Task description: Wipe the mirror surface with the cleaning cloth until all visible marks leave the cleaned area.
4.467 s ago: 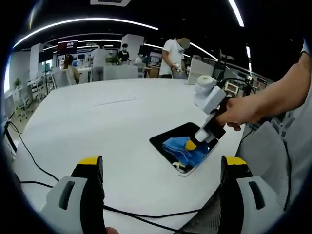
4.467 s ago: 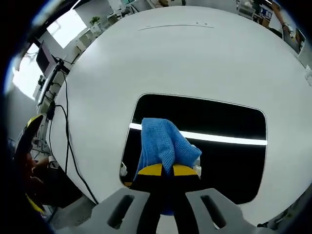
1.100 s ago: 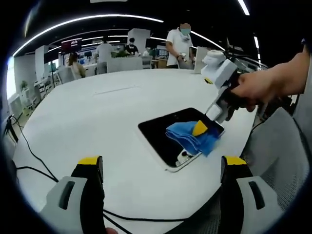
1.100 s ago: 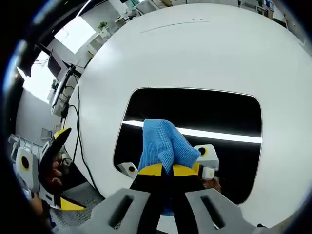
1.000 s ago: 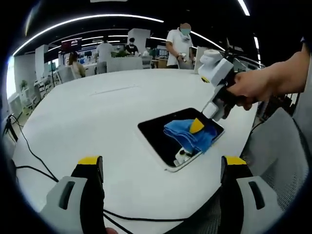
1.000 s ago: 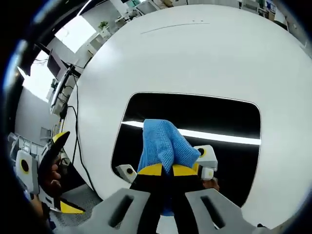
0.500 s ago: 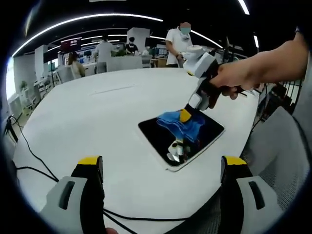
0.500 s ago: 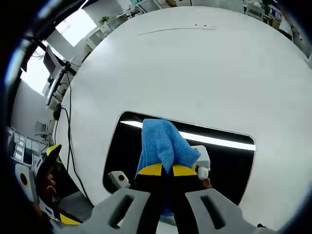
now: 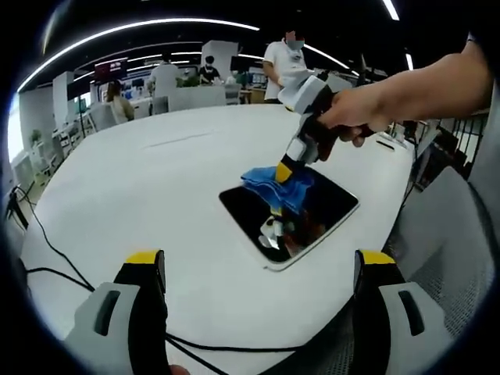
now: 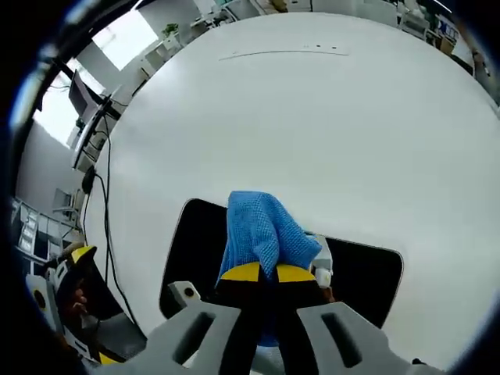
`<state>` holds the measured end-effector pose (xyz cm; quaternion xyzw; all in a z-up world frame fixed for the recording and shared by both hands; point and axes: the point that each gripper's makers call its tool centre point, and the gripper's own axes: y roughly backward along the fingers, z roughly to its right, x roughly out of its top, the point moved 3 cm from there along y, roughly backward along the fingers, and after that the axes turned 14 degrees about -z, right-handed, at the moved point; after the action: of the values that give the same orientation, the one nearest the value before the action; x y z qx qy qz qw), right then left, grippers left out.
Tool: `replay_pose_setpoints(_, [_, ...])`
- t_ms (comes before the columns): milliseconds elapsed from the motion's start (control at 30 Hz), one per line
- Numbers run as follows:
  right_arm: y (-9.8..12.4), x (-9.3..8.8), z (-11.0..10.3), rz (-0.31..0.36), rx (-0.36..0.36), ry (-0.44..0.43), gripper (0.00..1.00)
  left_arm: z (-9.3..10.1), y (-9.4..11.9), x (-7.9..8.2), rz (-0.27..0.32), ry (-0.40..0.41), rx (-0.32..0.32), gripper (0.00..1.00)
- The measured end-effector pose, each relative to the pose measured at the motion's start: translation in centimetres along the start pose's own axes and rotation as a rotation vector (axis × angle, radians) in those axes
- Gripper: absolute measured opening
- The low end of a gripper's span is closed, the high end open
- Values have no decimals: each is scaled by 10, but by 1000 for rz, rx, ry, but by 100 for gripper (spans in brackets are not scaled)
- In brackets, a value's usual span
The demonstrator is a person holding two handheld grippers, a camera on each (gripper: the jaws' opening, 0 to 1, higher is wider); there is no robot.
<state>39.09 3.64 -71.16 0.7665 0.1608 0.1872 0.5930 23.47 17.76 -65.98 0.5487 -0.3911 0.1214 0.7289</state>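
Observation:
A dark rectangular mirror lies flat on the white table, near its right edge. My right gripper comes in from the upper right, held by a hand, and is shut on a blue cleaning cloth pressed on the mirror's far corner. In the right gripper view the blue cloth bunches over the yellow jaw tips of the right gripper, above the mirror. My left gripper stands open over the table's near edge, well short of the mirror.
Black cables run along the table's near left edge. A grey chair back stands to the right. Several people stand around desks beyond the table. A thin line marks the far part of the table.
The right gripper has swept the cloth across the mirror from its near right part to its far corner. The left gripper has stayed still and open.

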Motion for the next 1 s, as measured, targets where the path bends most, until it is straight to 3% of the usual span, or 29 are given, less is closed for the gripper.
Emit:
replay_pose_setpoints(333, [-1,16,6,29,-8,-20,0,-1,-1,0,-3,-10,9,99])
replay_pose_setpoints(767, [0,14,6,23,23,-29,0,-2,-3,-1,-3,-2,5,99])
replay_pose_setpoints(867, [2,11,7,38,-1,-3,0,-2,-3,-2,-8,0,5,99])
replay_pose_setpoints(1000, [2,12,17,43,22,-54,0,-2,-2,-2,-9,-2,6,99])
